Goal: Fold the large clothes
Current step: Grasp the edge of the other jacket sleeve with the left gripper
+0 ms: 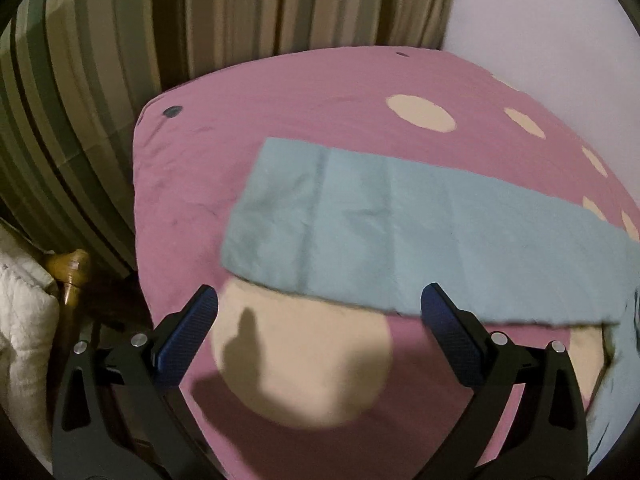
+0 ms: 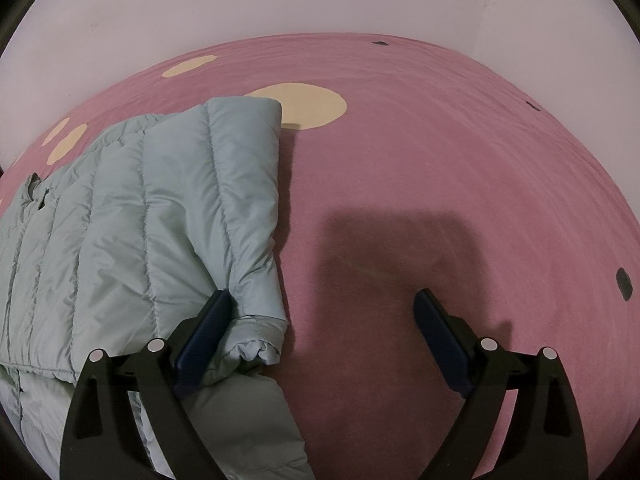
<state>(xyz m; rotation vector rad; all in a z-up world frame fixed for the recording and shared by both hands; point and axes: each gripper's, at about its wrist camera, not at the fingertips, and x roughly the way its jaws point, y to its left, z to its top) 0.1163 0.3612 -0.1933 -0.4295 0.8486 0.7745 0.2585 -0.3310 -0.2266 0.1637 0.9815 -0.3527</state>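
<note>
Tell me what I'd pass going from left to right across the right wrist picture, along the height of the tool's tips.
Pale blue quilted jacket → the tool's left fingertip, against the jacket's sleeve cuff → bare pink bedspread in shadow → the tool's right fingertip → a small dark spot near the bedspread's right edge.

Dim indoor light, hard shadows on the bedspread (image 2: 400, 160), motion-blurred left view, fisheye-bent dark edges.

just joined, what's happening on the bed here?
A person with a handheld gripper in each hand is folding a light blue puffer jacket on a pink spotted bedspread. Both the left gripper and the right gripper are open and hold nothing. The right one hovers by the jacket's cuff.
</note>
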